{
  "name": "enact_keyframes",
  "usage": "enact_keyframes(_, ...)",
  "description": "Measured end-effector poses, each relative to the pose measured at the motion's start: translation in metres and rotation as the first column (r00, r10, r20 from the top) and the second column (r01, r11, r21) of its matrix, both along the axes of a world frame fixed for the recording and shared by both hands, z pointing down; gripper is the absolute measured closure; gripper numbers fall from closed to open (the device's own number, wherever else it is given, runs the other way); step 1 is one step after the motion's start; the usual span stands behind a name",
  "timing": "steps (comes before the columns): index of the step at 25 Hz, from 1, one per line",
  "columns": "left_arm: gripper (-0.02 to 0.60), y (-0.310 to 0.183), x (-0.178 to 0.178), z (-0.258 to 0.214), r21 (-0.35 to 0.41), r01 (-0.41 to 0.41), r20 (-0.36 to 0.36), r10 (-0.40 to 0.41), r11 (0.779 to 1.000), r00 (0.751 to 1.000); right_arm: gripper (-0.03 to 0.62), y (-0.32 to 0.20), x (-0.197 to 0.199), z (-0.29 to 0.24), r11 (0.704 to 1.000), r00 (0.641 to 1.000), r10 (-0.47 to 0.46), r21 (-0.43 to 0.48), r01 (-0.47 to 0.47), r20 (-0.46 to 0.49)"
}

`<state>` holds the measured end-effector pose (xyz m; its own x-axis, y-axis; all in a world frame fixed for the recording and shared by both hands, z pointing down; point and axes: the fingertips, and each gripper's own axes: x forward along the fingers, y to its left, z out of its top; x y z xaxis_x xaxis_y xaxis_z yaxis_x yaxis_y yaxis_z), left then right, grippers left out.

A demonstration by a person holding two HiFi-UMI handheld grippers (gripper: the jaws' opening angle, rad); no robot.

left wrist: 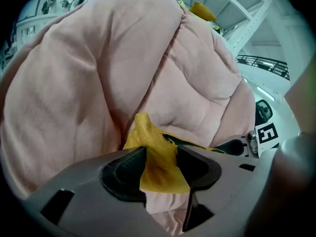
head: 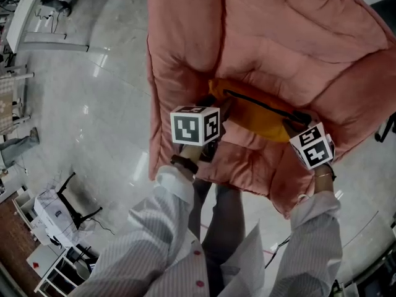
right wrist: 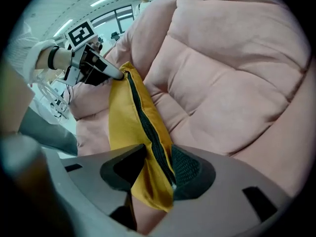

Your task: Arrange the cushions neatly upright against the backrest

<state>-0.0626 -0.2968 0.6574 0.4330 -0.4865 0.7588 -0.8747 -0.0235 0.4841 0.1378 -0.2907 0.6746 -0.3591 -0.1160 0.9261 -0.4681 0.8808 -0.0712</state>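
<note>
yellow cushion [head: 260, 119]: lying across the seat of pink padded chair [head: 278, 36], long edge with dark zip [right wrist: 145, 122] facing up, backrest padding just behind it, not yet standing upright against it.

left gripper [left wrist: 160, 154]: clamped on one yellow corner of the cushion, fabric filling the gap between both pads; placed at the cushion's left end in the head view.

right gripper [right wrist: 155, 159]: pinching the opposite end, zip edge and yellow cloth caught between the pads.

chair: quilted pink fabric, set on pale glossy floor [head: 93, 104].

striped sleeves [head: 161, 228]: low in the head view.
</note>
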Motion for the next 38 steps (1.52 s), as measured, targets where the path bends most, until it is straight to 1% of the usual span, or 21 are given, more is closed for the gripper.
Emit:
enact_keyframes(2,0.368,-0.005,0.001,0.001,0.006,0.004,-0.008,-0.004,1.0,1.0,0.439,-0.004,0.002,0.001,0.999,0.999,0.031,0.025,-0.031,0.015)
enact_keyframes(6,0.364,0.006,0.002,-0.002,0.019,0.002,-0.014,-0.002,1.0,1.0,0.42,0.005,0.006,-0.003,0.991,0.995,0.101,0.083,-0.103,0.025)
enact_keyframes(14,0.361,-0.013,0.004,-0.002,0.019,0.025,-0.03,-0.025,0.999,0.999,0.405,-0.012,0.014,-0.003,0.958,0.974,0.228,0.175,-0.225,0.004)
enact_keyframes(17,0.359,-0.026,0.006,-0.009,0.019,0.035,-0.045,-0.034,0.999,0.998,0.405,-0.024,0.017,-0.009,0.945,0.963,0.271,0.186,-0.267,0.006)
enact_keyframes(20,0.352,-0.026,0.005,-0.011,0.018,0.047,-0.066,-0.045,0.999,0.997,0.407,-0.024,0.018,-0.011,0.938,0.955,0.295,0.181,-0.296,0.029)
enact_keyframes(22,0.341,-0.032,0.0,-0.008,0.027,0.056,-0.058,-0.054,0.998,0.997,0.407,-0.031,0.017,-0.006,0.935,0.95,0.307,0.17,-0.311,0.049)
enact_keyframes(24,0.329,-0.037,-0.006,-0.008,0.051,0.058,-0.03,-0.057,0.997,0.998,0.407,-0.037,0.018,-0.003,0.929,0.943,0.326,0.165,-0.332,0.064)
enact_keyframes(27,0.327,-0.038,-0.011,-0.02,0.095,0.05,0.003,-0.05,0.994,0.999,0.407,-0.038,0.024,-0.011,0.907,0.923,0.372,0.171,-0.385,0.103)
enact_keyframes(30,0.327,-0.027,-0.008,-0.04,0.135,0.033,0.003,-0.034,0.99,0.999,0.407,-0.024,0.029,-0.03,0.869,0.885,0.436,0.182,-0.461,0.162)
enact_keyframes(33,0.327,-0.015,-0.004,-0.058,0.175,0.0,0.02,-0.004,0.985,1.0,0.407,-0.012,0.024,-0.046,0.837,0.853,0.472,0.191,-0.513,0.221)
enact_keyframes(36,0.327,-0.016,0.006,-0.068,0.211,-0.041,0.041,0.033,0.977,0.999,0.407,-0.015,0.016,-0.051,0.821,0.832,0.489,0.184,-0.54,0.26)
enact_keyframes(38,0.328,-0.008,0.014,-0.079,0.237,-0.07,0.046,0.061,0.969,0.997,0.407,-0.008,0.011,-0.061,0.811,0.812,0.501,0.165,-0.561,0.299)
